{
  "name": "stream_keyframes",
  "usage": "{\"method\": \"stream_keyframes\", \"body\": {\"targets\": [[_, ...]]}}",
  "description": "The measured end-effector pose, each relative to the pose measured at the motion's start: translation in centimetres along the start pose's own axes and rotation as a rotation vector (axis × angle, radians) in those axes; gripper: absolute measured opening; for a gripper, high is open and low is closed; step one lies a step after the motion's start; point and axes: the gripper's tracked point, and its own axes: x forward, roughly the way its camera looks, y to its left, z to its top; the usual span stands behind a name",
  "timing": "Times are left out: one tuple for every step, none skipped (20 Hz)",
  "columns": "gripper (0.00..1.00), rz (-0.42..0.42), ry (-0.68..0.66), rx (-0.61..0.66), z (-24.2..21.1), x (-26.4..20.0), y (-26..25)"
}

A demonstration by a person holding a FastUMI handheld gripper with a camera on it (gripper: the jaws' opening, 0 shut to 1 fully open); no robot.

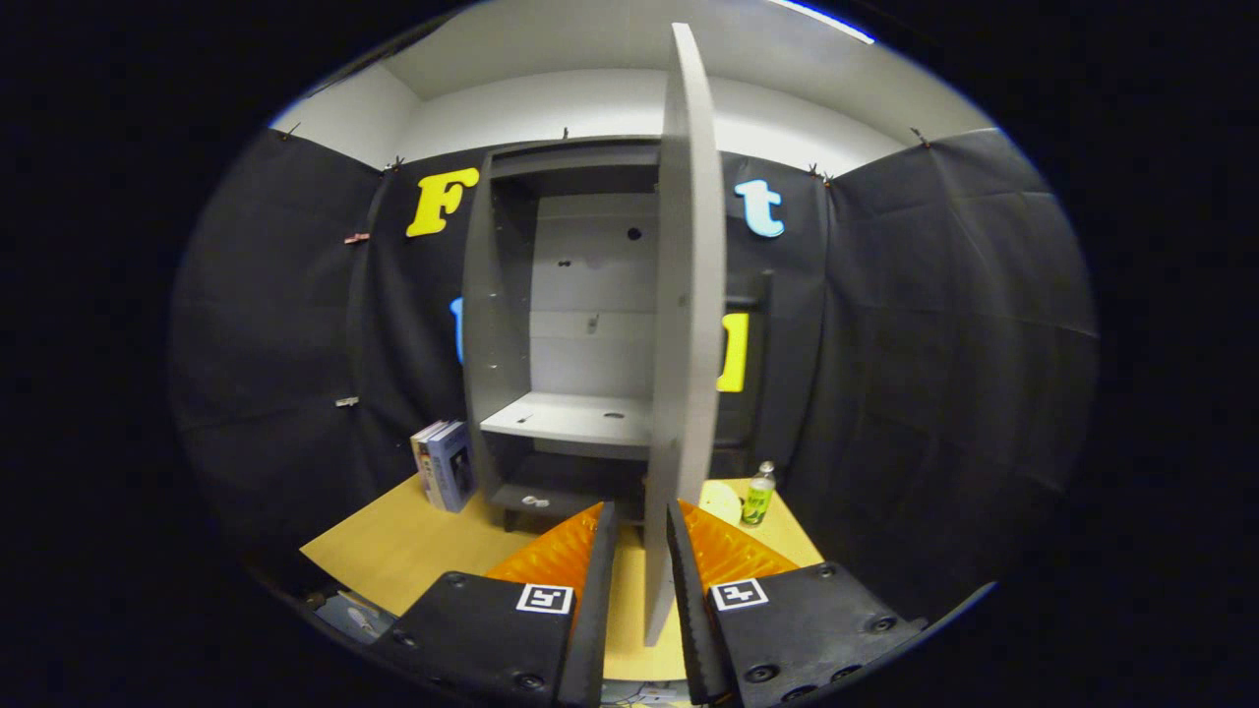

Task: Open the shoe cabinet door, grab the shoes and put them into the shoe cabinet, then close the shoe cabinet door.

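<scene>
A: Where was the shoe cabinet door (pixel 686 295) at that moment?

B: Swung wide, edge-on, its free edge standing between the jaws (pixel 641 560). They were parted a little, one finger on each face of the panel. I could not tell whether either one actually pressed on it, so I would not call it a firm grip.

A: And the cabinet itself?

B: The shoe cabinet (pixel 566 324) stood beyond the jaws on the bench (pixel 413 546), its inside exposed: a pale shelf (pixel 570 418) at mid height and a darker bottom compartment with one small light item I could not make out.

A: Any shoes?

B: None that I could pick out. A few upright books (pixel 445 464) leaned just left of the cabinet, and a small green bottle (pixel 758 496) stood to the right of the door, beyond the right finger.

A: So which step?

B: The opening, as I judged it, near its end. The next move called for letting go of the door, backing clear of its edge, and finding the shoes.
</scene>
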Motion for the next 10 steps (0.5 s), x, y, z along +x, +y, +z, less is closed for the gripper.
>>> {"method": "stream_keyframes", "body": {"targets": [[0.36,0.019,0.043,0.003,-1.8,1.0,1.0],[0.52,0.042,0.083,0.022,-3.3,1.5,2.6],[0.67,0.073,0.137,0.048,-5.1,2.2,4.2],[0.74,0.087,0.186,0.07,-7.0,2.9,5.5],[0.78,0.098,0.23,0.096,-8.8,3.8,6.7],[0.79,0.106,0.279,0.119,-10.6,5.2,8.3],[0.86,0.112,0.323,0.136,-12.6,6.3,9.5],[0.92,0.116,0.374,0.143,-15.3,6.8,9.8],[0.97,0.125,0.406,0.149,-17.2,7.5,10.5],[0.97,0.131,0.436,0.151,-18.8,8.1,11.1]]}}
